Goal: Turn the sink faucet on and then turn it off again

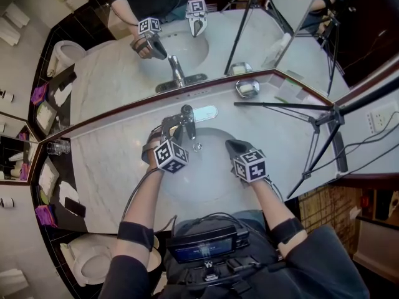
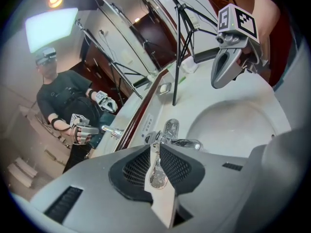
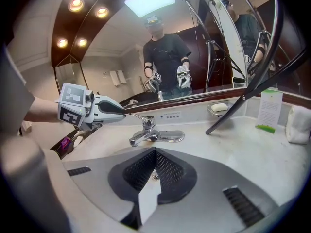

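In the marble worktop [image 1: 106, 161] lies the sink [image 1: 206, 185], with the faucet [image 1: 187, 120] at its back rim. My left tongs [image 2: 158, 165] are narrowed onto the faucet's chrome lever [image 3: 134, 116], pads pinching it. My right tongs [image 3: 154, 171] hang closed and empty over the sink.

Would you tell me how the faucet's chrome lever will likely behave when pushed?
The chrome lever looks polished, so the left gripper clamped on it may slip. It seems rigid metal hinged on the faucet, so it probably pivots rather than bends.
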The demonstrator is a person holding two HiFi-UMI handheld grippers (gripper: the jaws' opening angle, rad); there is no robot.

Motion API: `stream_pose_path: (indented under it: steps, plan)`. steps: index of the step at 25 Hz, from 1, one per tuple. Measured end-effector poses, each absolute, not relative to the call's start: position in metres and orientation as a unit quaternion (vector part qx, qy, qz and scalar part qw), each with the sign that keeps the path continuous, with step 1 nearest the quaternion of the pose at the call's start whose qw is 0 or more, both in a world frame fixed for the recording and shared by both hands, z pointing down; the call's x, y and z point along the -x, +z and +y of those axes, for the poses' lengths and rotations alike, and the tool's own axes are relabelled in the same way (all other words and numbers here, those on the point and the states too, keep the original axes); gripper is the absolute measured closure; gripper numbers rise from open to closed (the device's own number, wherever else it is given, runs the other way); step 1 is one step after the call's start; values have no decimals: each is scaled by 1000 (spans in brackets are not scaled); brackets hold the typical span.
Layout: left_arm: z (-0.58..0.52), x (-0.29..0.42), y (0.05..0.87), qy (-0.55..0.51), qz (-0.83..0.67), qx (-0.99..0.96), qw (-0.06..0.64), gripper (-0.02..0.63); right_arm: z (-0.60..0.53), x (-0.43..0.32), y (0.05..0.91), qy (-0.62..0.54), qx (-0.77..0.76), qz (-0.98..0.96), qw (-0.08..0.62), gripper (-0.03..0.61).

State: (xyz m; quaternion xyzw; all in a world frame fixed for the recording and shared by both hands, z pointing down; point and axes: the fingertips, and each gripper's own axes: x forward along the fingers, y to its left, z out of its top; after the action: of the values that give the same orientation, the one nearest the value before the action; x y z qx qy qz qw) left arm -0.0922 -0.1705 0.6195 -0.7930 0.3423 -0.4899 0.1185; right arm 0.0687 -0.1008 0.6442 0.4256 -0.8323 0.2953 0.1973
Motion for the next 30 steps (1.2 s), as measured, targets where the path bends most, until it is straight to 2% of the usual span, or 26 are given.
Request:
stream_pose_path:
  steps: [2,6,13,17,21,30]
  plan:
    - [-165,98,612,-481,358,792,113,597,-100,-66,641,293,-423,-835,197,559]
    - [-151,105,598,-446,388,804,71,609,-98,-59,636,287,-418,-839,196,558]
    - [-127,125,571,-272,491,817,-135,609,-100,-53,626,269,-411,-848,197,558]
    - [-109,146,584,-219,530,794,-200,611,-101,-52,623,264,-409,-851,199,558]
    - [-94,159,591,-183,549,781,-236,612,-101,-51,624,263,-407,-851,200,558]
    - [-83,166,593,-151,569,767,-256,611,-99,-49,625,268,-408,-850,198,558]
